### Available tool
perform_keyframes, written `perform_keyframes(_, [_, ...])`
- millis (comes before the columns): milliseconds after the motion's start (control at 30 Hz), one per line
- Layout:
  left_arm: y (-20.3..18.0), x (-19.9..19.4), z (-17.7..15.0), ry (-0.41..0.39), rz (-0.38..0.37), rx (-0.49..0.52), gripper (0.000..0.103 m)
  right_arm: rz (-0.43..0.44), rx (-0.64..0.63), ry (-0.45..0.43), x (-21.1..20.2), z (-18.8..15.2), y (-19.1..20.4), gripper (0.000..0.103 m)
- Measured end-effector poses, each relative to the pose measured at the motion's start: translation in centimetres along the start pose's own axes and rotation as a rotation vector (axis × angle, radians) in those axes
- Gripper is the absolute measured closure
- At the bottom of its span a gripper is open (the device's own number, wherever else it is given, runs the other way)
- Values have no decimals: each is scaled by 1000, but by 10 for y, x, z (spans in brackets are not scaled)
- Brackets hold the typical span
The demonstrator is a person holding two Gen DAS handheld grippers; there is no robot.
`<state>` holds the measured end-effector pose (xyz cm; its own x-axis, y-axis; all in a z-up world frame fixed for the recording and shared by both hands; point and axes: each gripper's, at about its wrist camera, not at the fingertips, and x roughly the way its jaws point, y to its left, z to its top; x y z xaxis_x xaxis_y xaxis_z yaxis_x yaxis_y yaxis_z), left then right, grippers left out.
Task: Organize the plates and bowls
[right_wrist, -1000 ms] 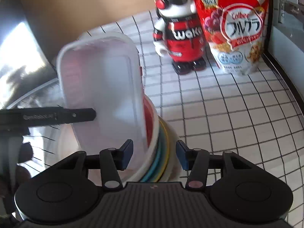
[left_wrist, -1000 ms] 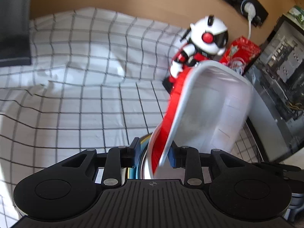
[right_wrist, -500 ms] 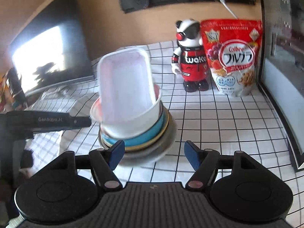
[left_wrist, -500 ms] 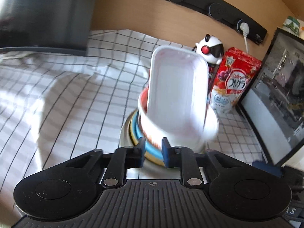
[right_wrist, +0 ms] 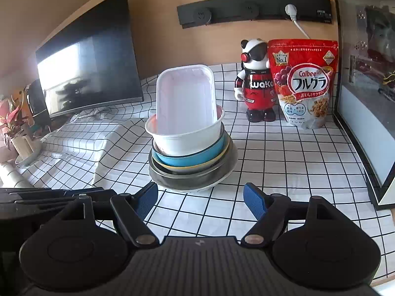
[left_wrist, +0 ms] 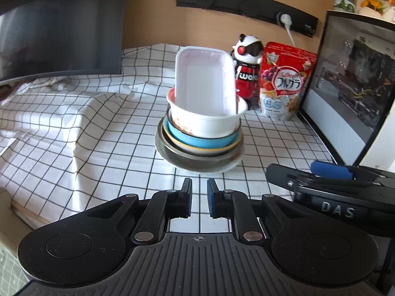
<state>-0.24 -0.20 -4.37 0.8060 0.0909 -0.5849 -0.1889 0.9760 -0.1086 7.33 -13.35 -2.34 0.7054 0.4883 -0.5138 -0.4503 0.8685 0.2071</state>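
The left gripper (left_wrist: 199, 198) has its fingers almost shut and holds nothing. The right gripper (right_wrist: 200, 201) has just been opening, with nothing between its fingers. Just ahead, on the checked cloth (right_wrist: 284, 162), stands the stack of bowls (right_wrist: 191, 159). A white tray (right_wrist: 186, 103) leans up out of the white bowl (right_wrist: 187, 137) on top. The tray looks thin, light and tippy. I would grab its top rim, gently.
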Motion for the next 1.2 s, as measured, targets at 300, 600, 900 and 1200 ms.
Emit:
perform_keyframes(300, [-8,-15,-6,-24,3,9,87,-21,-45,-24,-11,-6,2,26])
perform_keyframes(600, [-10,-22,-7,-41,-13,-1,87,-10,-43,-35,-15,-7,1,26])
perform_keyframes(900, [-9,-25,-8,-46,-2,-7,87,1,-41,-25,-15,-9,1,26])
perform_keyframes(1200, [-10,-25,-8,-45,-7,-16,87,4,-41,-25,-16,-8,0,26])
